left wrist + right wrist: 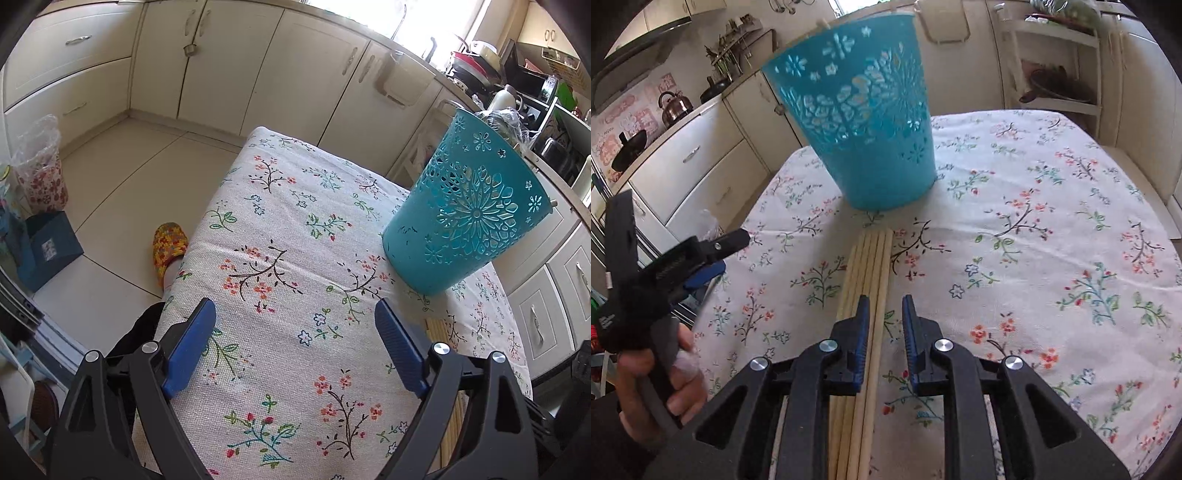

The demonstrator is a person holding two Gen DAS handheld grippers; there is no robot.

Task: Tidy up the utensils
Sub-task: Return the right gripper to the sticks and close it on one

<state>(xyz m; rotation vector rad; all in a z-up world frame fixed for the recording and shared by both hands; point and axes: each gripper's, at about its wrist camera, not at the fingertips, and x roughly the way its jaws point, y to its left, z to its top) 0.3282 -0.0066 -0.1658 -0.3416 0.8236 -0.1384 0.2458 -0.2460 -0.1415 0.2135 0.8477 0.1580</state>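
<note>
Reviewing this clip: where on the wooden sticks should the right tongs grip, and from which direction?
Probably mid-length, from above. The wooden sticks lie flat, side by side on the tablecloth, pointing toward the blue basket. The right tongs hang open with one finger over them, so shift left and close across one outer stick.

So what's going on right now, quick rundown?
Left gripper open, empty, over the tablecloth. Right gripper open, straddling the wooden sticks. Blue bucket upright beyond the sticks. Nothing in the way.
</note>
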